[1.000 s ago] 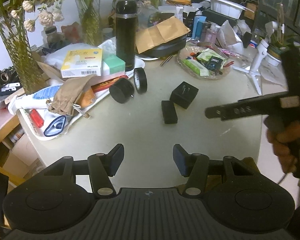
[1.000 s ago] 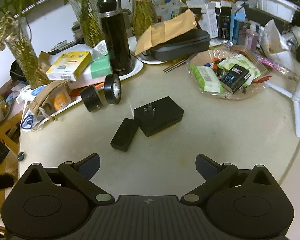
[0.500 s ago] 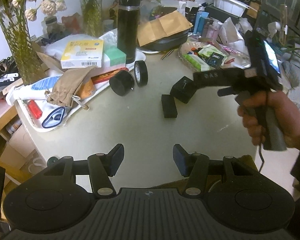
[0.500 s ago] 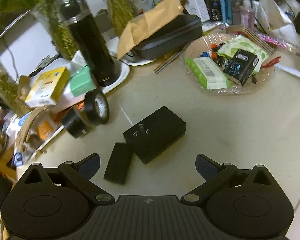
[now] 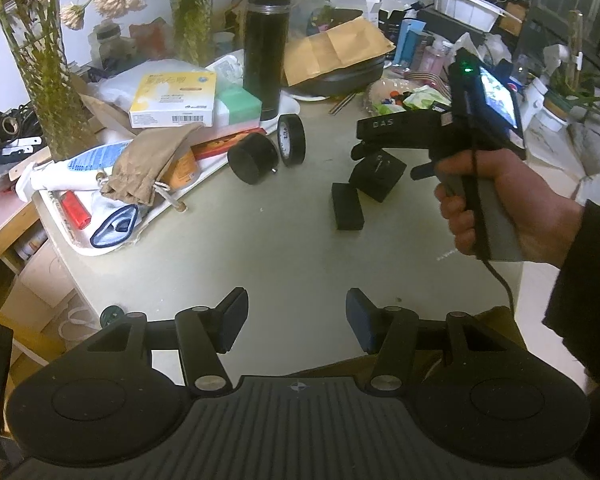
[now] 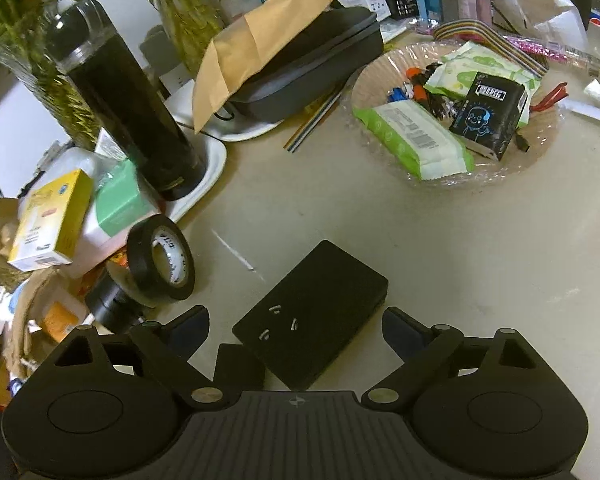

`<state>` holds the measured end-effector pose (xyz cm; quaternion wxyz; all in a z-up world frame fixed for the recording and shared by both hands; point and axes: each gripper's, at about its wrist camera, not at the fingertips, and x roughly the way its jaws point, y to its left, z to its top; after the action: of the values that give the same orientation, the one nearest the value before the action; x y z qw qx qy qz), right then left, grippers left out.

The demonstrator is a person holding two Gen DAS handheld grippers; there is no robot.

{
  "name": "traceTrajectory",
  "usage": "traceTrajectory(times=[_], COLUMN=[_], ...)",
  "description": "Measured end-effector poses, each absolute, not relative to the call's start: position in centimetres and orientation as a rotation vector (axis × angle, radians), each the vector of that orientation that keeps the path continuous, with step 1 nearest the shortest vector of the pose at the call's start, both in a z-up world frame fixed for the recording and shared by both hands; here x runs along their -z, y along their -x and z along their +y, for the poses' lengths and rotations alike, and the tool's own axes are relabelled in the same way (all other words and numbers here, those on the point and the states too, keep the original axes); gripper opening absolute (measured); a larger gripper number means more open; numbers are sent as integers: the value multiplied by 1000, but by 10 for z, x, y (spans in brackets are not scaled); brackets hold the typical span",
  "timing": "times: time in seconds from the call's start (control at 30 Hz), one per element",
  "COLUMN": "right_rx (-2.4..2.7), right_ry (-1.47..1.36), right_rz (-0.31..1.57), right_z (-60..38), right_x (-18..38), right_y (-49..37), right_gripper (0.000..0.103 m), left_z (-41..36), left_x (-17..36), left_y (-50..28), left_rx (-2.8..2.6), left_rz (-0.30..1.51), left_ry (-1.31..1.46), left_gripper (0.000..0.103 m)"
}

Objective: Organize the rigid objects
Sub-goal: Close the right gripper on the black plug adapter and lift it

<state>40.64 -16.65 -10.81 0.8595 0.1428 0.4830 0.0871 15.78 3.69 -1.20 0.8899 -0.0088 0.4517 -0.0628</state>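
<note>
A black plug adapter (image 6: 312, 312) with its metal prongs facing up lies on the beige table (image 6: 440, 248). My right gripper (image 6: 294, 332) hangs over it with a finger on each side. Its jaws are closing, and the pads stand slightly clear of the adapter's sides. A small black box (image 6: 238, 364) lies against the adapter's near left corner, partly hidden by the gripper body. In the left wrist view a hand holds the right gripper (image 5: 358, 142) above the adapter (image 5: 376, 178) and the small box (image 5: 346, 210). My left gripper (image 5: 296, 320) is open and empty over the table's near edge.
A black tape roll (image 6: 162, 264) and a black cylinder (image 6: 112, 300) stand left of the adapter. Behind them are a black flask (image 6: 128, 96), a cluttered white tray (image 5: 80, 240) and vases. A clear dish (image 6: 540, 160) of packets and a black case (image 6: 312, 68) sit farther back.
The right gripper has swung in from the right and come down over the adapter, rolling as it went, and its jaws have narrowed a little. The left gripper has stayed put.
</note>
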Motion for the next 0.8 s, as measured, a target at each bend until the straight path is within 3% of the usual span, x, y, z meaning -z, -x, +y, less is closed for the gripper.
traceTrajectory(times=[0.23,0.4,0.53,0.8], right_rx=[-122,-152,-164,-173], right_ry=[-282,-237,-183,-23], right_rz=[1029,1038,1056,1118], right_z=[-158,-155,-158,-171], right_x=[120,125,121,118], right_y=[-417,-417,-412,-396], right_gripper=[93,83,63,59], left_z=[34,35,35,34], left_x=[12,15,15,19], left_y=[-158,-158,-159,-158], left_rx=[134,127,133,130], left_rz=[941,942,945,949], left_ry=[10,-1,5,-14], left_gripper=[53,53,53,53])
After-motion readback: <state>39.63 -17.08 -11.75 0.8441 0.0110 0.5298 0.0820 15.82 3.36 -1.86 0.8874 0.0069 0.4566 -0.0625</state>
